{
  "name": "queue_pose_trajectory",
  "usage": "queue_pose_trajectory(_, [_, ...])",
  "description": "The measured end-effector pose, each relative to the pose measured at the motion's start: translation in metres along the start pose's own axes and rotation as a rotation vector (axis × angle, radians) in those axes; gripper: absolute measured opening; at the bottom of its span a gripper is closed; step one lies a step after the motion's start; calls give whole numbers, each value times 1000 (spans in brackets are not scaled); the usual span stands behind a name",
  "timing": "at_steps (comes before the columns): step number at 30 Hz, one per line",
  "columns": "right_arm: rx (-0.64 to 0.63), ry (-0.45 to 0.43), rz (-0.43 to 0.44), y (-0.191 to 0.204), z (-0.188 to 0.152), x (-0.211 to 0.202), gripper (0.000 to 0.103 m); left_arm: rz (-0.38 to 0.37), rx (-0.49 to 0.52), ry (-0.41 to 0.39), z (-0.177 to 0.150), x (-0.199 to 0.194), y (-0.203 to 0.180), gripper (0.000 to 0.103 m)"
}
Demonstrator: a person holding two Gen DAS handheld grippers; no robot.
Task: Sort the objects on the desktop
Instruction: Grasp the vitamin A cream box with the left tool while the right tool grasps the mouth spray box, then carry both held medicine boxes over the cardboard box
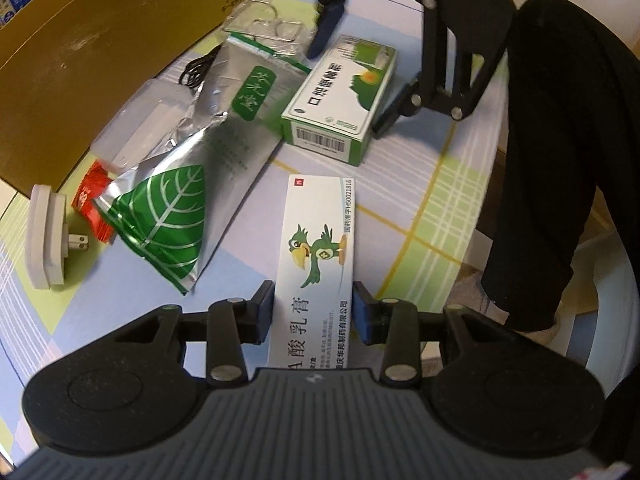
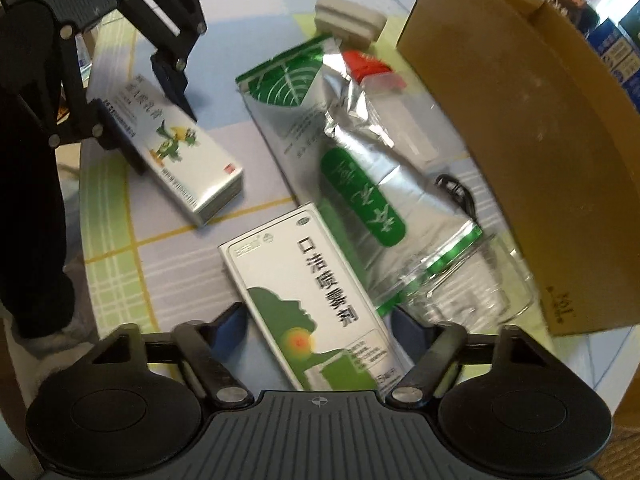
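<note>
A white ointment box with a green parrot point(image 1: 316, 240) point(image 2: 180, 148) lies on the checked tablecloth. My left gripper point(image 1: 314, 306) point(image 2: 150, 120) has its pads against both long sides of it. A green-and-white spray box point(image 2: 312, 296) point(image 1: 340, 96) lies flat between the spread fingers of my right gripper point(image 2: 316, 320) point(image 1: 352, 84), which stands open around it. A silver foil pouch with a green leaf point(image 1: 208, 152) point(image 2: 340, 148) lies beside both boxes.
A tall cardboard box point(image 1: 100, 60) point(image 2: 520, 140) walls off one side. By it lie a white plug adapter point(image 1: 46, 236) point(image 2: 348, 16), a red packet point(image 1: 92, 204), a clear plastic case point(image 1: 144, 120), a black cable point(image 2: 456, 192) and a clear bag point(image 2: 472, 280). A black-clad leg point(image 1: 560, 160) stands past the table edge.
</note>
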State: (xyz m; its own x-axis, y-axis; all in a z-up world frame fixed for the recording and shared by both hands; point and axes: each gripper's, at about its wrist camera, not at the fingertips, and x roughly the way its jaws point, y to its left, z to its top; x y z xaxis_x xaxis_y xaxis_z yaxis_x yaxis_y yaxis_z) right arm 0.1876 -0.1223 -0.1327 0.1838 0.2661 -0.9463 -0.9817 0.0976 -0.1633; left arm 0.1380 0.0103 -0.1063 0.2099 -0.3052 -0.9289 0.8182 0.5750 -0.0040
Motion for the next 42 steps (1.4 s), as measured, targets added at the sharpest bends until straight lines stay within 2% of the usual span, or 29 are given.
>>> queue_pose_trajectory(1, [23,12,-9,1,-1,-1,72,2,-11,0,0,-1,1,34])
queue_pose_trajectory(4, [198,88,-28,-3,-3,-5,68,16,-45,-1,0,-3,1,34])
queue_pose_trajectory(6, [337,118,-5,-6,-9,-10,64,23,-66,-4,1,-3,1,34])
queue_pose_trajectory(8, [406,124,39,-5,-16,-13,64,32,-74,-8,4,-4,-1,35])
queue_pose_trajectory(13, [360,82,44,3,-23,-17,64,44,-77,-6,11,-2,-7,35])
queue_pose_trajectory(25, [456,30,60,-3,-20,-16,63,56,-96,8,23,11,-7,35])
queue_pose_trajectory(26, [458,31,54,-3,-20,-16,55,56,-95,9,23,11,-7,35])
queue_pose_trajectory(27, [458,31,48,-4,-21,-16,53,57,-99,11,23,11,-7,34])
queue_pose_trajectory(35, [560,3,48,-18,-37,-32,52,84,-94,21,25,9,-11,33])
queue_pose_trajectory(42, [635,-9,19,-27,-49,-46,52,103,-146,18,31,1,-7,33])
